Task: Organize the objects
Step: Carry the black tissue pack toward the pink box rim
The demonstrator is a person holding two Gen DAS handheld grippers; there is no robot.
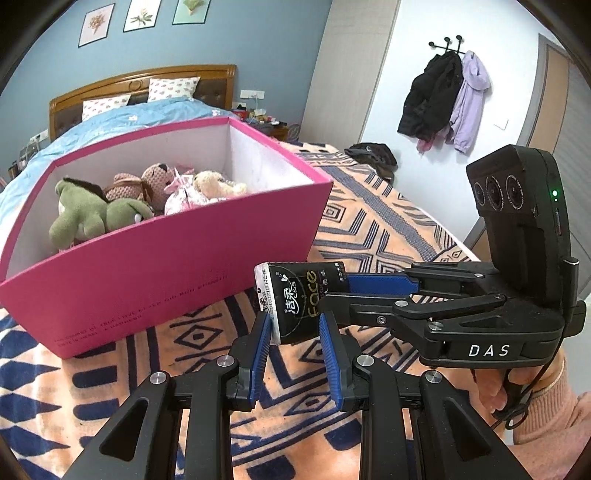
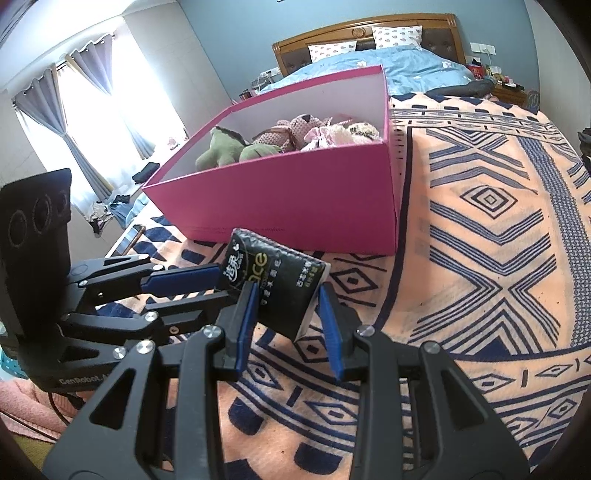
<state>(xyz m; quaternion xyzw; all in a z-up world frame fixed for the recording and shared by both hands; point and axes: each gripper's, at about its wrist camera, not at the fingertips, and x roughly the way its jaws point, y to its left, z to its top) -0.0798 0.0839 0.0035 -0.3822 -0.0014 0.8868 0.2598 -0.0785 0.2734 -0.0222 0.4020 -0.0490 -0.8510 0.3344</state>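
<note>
A black tissue pack with white and gold print is held above the patterned blanket, tilted, its short white end at 9 o'clock in the left wrist view. At 10 o'clock from it an open pink box is seen, white inside, with plush toys lying in it.

Home bedroom: bed, hung coats.

Blue wall, wooden headboard, coats hung by the door, bright curtained window.
</note>
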